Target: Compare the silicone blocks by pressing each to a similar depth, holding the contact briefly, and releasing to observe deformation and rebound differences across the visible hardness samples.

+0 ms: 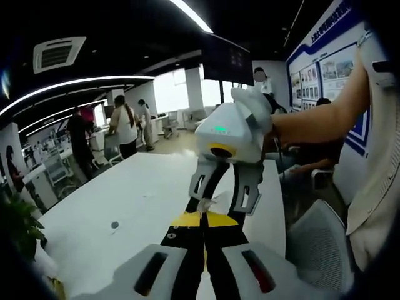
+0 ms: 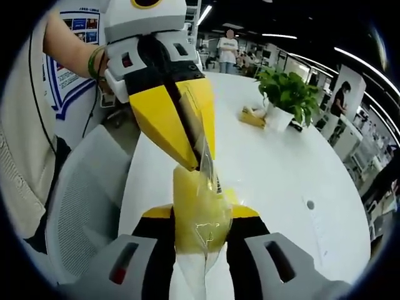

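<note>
Right gripper view: the right gripper (image 2: 201, 234) pinches a yellow silicone block (image 2: 200, 209) wrapped in clear film, its long axis running up between the jaws toward the left gripper (image 2: 199, 164), whose yellow jaws are pressed together on the film at the block's far end; the pair hangs above the near edge of a broad white table (image 2: 281, 169) with open surface beyond; a mesh office chair (image 2: 87, 200) stands beside that edge; a potted plant (image 2: 289, 97) in a white pot sits farther along the table. Left gripper view: the right gripper (image 1: 225, 203) faces in over the table (image 1: 125, 206); people stand well beyond.
</note>
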Demonstrator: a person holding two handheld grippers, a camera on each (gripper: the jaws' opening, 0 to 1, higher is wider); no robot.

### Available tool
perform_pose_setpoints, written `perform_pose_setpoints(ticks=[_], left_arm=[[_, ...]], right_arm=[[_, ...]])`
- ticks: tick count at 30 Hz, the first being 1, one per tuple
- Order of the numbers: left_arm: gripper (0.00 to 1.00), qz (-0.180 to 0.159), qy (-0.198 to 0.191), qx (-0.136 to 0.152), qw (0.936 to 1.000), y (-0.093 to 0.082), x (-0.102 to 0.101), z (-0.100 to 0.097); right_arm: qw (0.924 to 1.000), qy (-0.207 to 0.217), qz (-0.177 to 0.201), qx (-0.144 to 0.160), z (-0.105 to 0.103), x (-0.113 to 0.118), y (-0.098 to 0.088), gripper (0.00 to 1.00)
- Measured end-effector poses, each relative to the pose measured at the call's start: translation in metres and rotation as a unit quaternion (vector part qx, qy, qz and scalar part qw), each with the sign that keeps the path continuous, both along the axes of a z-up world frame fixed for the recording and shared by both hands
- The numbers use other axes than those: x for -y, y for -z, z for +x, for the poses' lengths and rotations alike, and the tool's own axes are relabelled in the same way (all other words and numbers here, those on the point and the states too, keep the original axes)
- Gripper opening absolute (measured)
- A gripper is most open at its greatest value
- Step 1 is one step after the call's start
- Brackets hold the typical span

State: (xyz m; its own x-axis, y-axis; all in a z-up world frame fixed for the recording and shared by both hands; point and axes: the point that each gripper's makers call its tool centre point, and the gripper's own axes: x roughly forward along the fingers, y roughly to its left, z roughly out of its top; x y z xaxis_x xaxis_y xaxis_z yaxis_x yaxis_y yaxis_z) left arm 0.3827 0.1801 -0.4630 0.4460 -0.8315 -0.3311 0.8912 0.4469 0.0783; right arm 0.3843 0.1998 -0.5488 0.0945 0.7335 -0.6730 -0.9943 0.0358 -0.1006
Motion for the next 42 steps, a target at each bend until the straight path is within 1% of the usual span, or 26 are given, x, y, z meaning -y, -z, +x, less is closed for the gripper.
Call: perform_pose_setpoints(ticks=[12, 16, 18, 20, 21, 22, 25, 29, 31, 32, 35, 36, 37, 38, 40, 42], left_arm=[[0.0, -0.002, -0.003, -0.009, 0.9999, 0.003, 0.0, -0.001], [0.0, -0.006, -0.005, -0.015, 0.9999, 0.004, 0.001, 0.0], [0.0, -0.007, -0.007, -0.017, 0.9998, 0.006, 0.001, 0.001], [0.0, -0.007, -0.007, -0.021, 0.9997, 0.007, 0.002, 0.002], [0.0, -0.005, -0.011, -0.02, 0.9997, 0.008, 0.003, 0.003], [0.0, -0.005, -0.016, -0.026, 0.9995, 0.01, 0.004, 0.003], [0.0, -0.009, -0.018, -0.031, 0.9993, 0.012, 0.005, 0.006], [0.0, -0.017, -0.023, -0.04, 0.9988, 0.014, 0.008, 0.01], [0.0, -0.02, -0.025, -0.045, 0.9985, 0.015, 0.01, 0.012], [0.0, -0.023, -0.027, -0.049, 0.9982, 0.017, 0.011, 0.013], [0.0, -0.02, -0.028, -0.051, 0.9981, 0.021, 0.016, 0.014], [0.0, -0.019, -0.029, -0.057, 0.9978, 0.023, 0.018, 0.015], [0.0, -0.02, -0.03, -0.06, 0.9976, 0.025, 0.02, 0.016], [0.0, -0.021, -0.031, -0.062, 0.9974, 0.027, 0.022, 0.017], [0.0, -0.029, -0.039, -0.08, 0.9956, 0.032, 0.026, 0.019], [0.0, -0.039, -0.045, -0.09, 0.9942, 0.035, 0.029, 0.022]], right_arm=[[1.0, -0.001, 0.0, 0.004, -0.003, 0.002, 0.005, 0.29], [0.9999, 0.004, 0.008, 0.014, -0.004, 0.007, 0.006, 0.31], [0.9997, 0.012, 0.016, 0.011, -0.003, 0.009, 0.006, 0.34], [0.9994, 0.023, 0.027, 0.005, -0.004, 0.012, 0.006, 0.39], [0.9992, 0.03, 0.028, 0.005, -0.003, 0.016, 0.007, 0.41], [0.9989, 0.034, 0.032, 0.005, -0.003, 0.017, 0.007, 0.44], [0.9975, 0.054, 0.045, 0.008, 0.001, 0.024, 0.006, 0.51], [0.9901, 0.104, 0.094, -0.006, 0.006, 0.033, -0.002, 0.62], [0.9858, 0.124, 0.113, -0.006, 0.008, 0.04, -0.005, 0.67], [0.9823, 0.139, 0.125, -0.008, 0.008, 0.045, -0.005, 0.69], [0.9751, 0.172, 0.139, -0.014, 0.009, 0.057, -0.003, 0.77], [0.9716, 0.194, 0.136, -0.008, 0.011, 0.066, 0.001, 0.8], [0.9696, 0.206, 0.131, 0.003, 0.012, 0.073, 0.004, 0.82], [0.9659, 0.217, 0.141, 0.016, 0.011, 0.078, 0.004, 0.83], [0.9584, 0.242, 0.149, 0.03, 0.01, 0.089, 0.005, 0.82], [0.9463, 0.278, 0.164, 0.019, 0.004, 0.102, 0.007, 0.83]])
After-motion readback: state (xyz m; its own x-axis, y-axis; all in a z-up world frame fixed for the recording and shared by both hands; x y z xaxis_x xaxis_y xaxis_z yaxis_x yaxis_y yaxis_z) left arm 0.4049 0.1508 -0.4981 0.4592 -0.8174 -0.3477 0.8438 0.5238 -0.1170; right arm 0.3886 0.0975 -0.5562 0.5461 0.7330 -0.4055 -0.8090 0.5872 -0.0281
